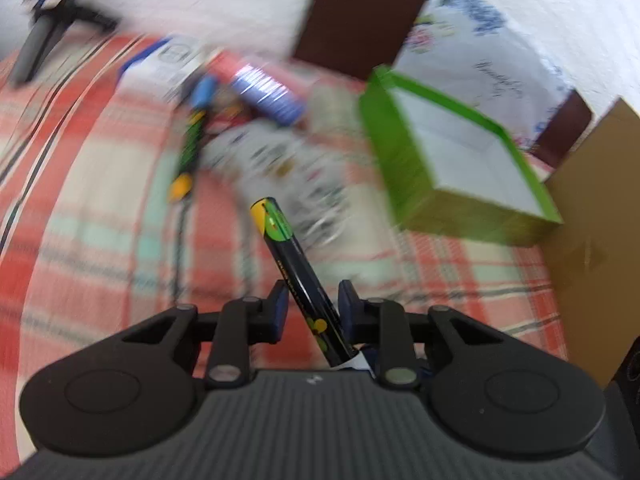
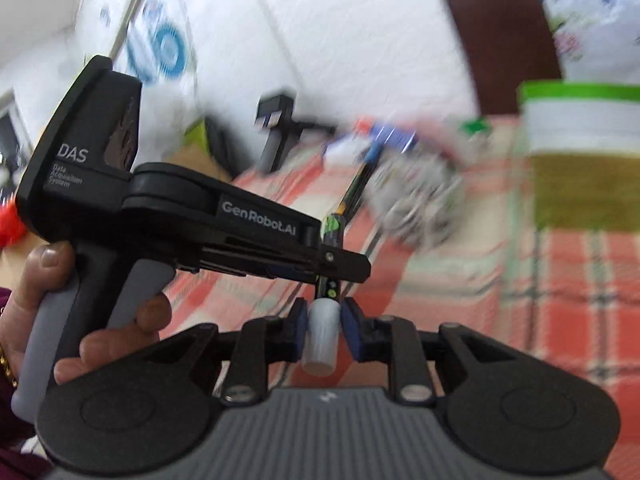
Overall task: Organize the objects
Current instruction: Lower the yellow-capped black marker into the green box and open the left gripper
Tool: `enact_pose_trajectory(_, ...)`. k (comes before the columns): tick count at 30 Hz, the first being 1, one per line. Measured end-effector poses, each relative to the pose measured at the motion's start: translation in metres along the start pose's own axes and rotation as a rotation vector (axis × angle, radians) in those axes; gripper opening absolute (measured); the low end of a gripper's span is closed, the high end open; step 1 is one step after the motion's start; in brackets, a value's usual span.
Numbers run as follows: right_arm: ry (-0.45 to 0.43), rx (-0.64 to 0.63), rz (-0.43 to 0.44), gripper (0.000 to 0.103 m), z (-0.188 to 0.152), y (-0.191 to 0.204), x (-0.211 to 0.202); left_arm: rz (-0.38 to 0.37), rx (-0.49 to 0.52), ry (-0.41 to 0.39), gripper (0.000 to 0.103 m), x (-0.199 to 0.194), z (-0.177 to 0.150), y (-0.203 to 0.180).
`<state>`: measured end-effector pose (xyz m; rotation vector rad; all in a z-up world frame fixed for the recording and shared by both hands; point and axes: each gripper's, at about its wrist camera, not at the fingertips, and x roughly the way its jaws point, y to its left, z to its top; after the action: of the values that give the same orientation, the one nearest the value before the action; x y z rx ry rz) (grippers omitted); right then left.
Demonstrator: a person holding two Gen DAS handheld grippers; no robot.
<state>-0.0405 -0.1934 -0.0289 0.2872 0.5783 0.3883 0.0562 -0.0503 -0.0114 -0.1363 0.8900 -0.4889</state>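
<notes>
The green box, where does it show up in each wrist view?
Left wrist view: green box right of centre, open, on the plaid cloth.
Right wrist view: green box at the right edge, seen side-on.
Shared landmark: the brown panel behind it.

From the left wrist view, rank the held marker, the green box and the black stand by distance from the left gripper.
1. Marker: between the left gripper fingers, tip pointing up and away.
2. Green box: ahead to the right, on the plaid cloth.
3. Black stand: far upper left, against the wall.
</notes>
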Motion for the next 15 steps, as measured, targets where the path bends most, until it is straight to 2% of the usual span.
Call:
enact_pose_trajectory(5,-0.161,-0.013,-0.129,0.02,0.035,-0.03,-0.019,-0.07,0.153,-0.064,0.023,0.009,0.046,-0.075)
enact_pose_trajectory(8,-0.245,-0.028,-0.231,0.02,0.059,-0.062,-0.032,-0.128,0.257,-0.118,0.023,0.023,0.071,-0.123)
enact_pose_trajectory(10,-0.271,-0.037,-0.303,0.02,0.07,-0.086,-0.036,-0.159,0.321,-0.142,0.023,0.038,0.083,-0.152)
enact_pose_trajectory(15,-0.278,-0.025,-0.522,0.02,0.078,-0.153,-0.031,-0.234,0.36,-0.086,0.025,0.095,0.102,-0.198)
